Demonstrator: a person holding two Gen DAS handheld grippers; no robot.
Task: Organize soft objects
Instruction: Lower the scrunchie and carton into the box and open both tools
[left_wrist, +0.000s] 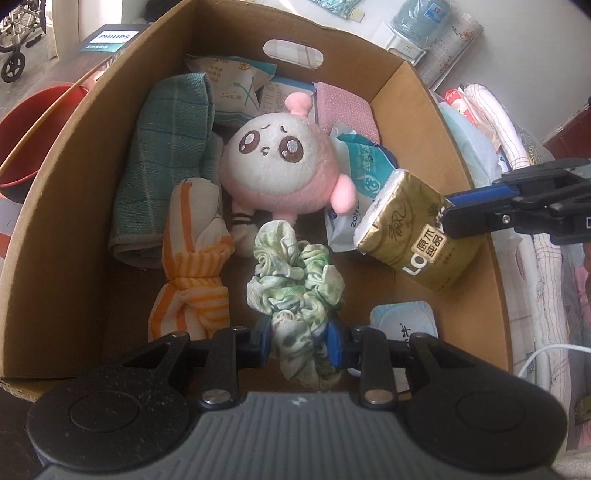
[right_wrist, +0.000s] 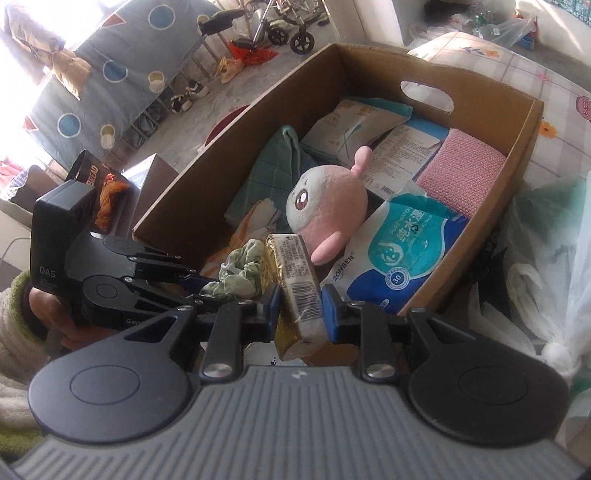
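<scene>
A cardboard box (left_wrist: 55, 229) holds soft things: a pink and white plush toy (left_wrist: 277, 170), a teal towel (left_wrist: 166, 166), an orange striped cloth (left_wrist: 195, 273) and wet-wipe packs (left_wrist: 365, 173). My left gripper (left_wrist: 299, 341) is shut on a green and white scrunchie (left_wrist: 295, 273), held over the box's near end. My right gripper (right_wrist: 301, 308) is shut on a gold tissue pack (right_wrist: 295, 284), which hangs over the box's right side (left_wrist: 413, 240). In the right wrist view the left gripper (right_wrist: 207, 286) with the scrunchie (right_wrist: 240, 277) sits just left of the tissue pack.
A pink cloth (left_wrist: 343, 107) lies in the box's far corner, a small white and blue packet (left_wrist: 402, 325) at its near end. A red basin (left_wrist: 33, 136) stands left of the box. Bedding and plastic bags (right_wrist: 546, 258) crowd its right side. A hand in a fleecy sleeve (right_wrist: 22, 317) holds the left gripper.
</scene>
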